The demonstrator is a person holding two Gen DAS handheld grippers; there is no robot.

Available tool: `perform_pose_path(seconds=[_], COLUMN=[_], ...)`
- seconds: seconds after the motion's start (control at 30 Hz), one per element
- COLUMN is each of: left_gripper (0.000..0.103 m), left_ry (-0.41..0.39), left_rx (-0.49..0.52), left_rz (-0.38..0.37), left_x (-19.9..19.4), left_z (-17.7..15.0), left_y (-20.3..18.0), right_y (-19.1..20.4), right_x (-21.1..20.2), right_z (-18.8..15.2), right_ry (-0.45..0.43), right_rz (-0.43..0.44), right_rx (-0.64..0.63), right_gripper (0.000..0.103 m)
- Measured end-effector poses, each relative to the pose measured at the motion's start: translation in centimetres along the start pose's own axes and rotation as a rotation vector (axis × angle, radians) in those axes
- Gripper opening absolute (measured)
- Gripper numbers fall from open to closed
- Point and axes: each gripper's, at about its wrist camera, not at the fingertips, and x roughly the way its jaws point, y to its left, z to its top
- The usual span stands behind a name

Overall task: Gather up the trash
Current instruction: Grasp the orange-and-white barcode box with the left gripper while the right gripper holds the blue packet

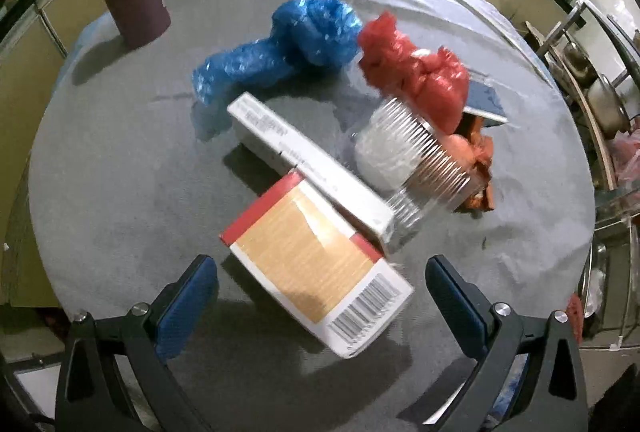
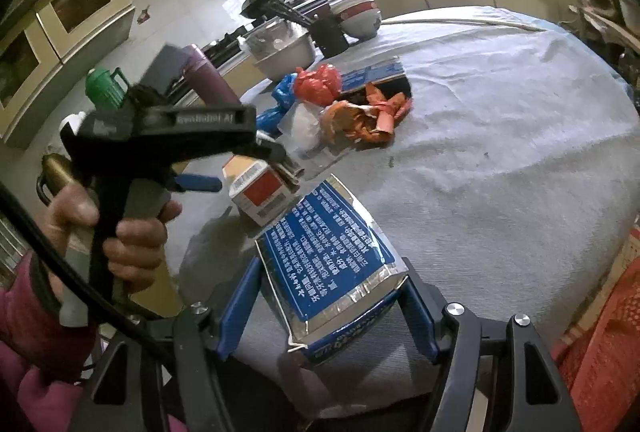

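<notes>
1. The right gripper has its jaws clenched on a blue foil pouch, pinched across its near end; the far end sticks out over the grey bench. I judge the pouch light, thin and crinkly, with a slick foil skin, so a grip across its flat faces suits it better than one on an edge.

2. The left gripper hangs over the litter with its jaws released and spread wide, nothing pressed between the pads.

3. The red-and-tan carton lies flat on the bench straight between and just beyond the left jaws, its barcode end nearest them. It looks like light, stiff card, probably empty; taking it across its two long sides should hold.

4. Just beyond it a long white box lies slantwise, one end touching the carton.

5. To its right lies a ribbed clear plastic cup on its side: thin, springy, likely to buckle under a hard squeeze.

6. Farther off sit a blue plastic bag and a red plastic bag, both crumpled, soft and featherweight; any bunched fold would serve.

7. Torn orange wrappers lie at the right of the heap.
</notes>
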Motion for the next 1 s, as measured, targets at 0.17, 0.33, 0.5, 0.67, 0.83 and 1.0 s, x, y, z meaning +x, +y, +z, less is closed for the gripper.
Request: perform_pose_path(seconds=[0.17,0.33,0.5,0.67,0.83,1.0], left_gripper=[0.074,0.073,0.073,0.073,0.062,0.048], left_ry=[0.064,0.083,0.095,0.028,-0.063,-0.124], left_rx=[-0.026,0.026,0.058,0.079,0.134,0.201], left_rz=[-0.055,-0.061,-0.044,0.037,0.112,0.158], left_x=[1.0,0.1,-0.5,-1.0,-1.7,-3.5], left_z=[-0.9,-2.6,-4.0,-3.5,-3.9,-4.7], left_y=[2.2,4.3,6.5,7.1,6.6,4.8], right_y=[-0.5,0.0,0.9,2.0,2.5,2.8], right_x=[-0.7,-0.8,-0.6,-0.2,-0.3,-0.2], right_z=[0.1,0.2,0.3,0.0,-0.1,-0.1], right_ry=[-0.016,-0.013,-0.007,0.006,0.009,0.011], right_rz=[-0.009,-0.010,-0.001,-0.011,-0.022,-0.031], right_rx=[0.022,0.015,0.002,-0.019,-0.033,-0.037], right_gripper=[0.070,0.070,0.070,0.070,0.070,0.070])
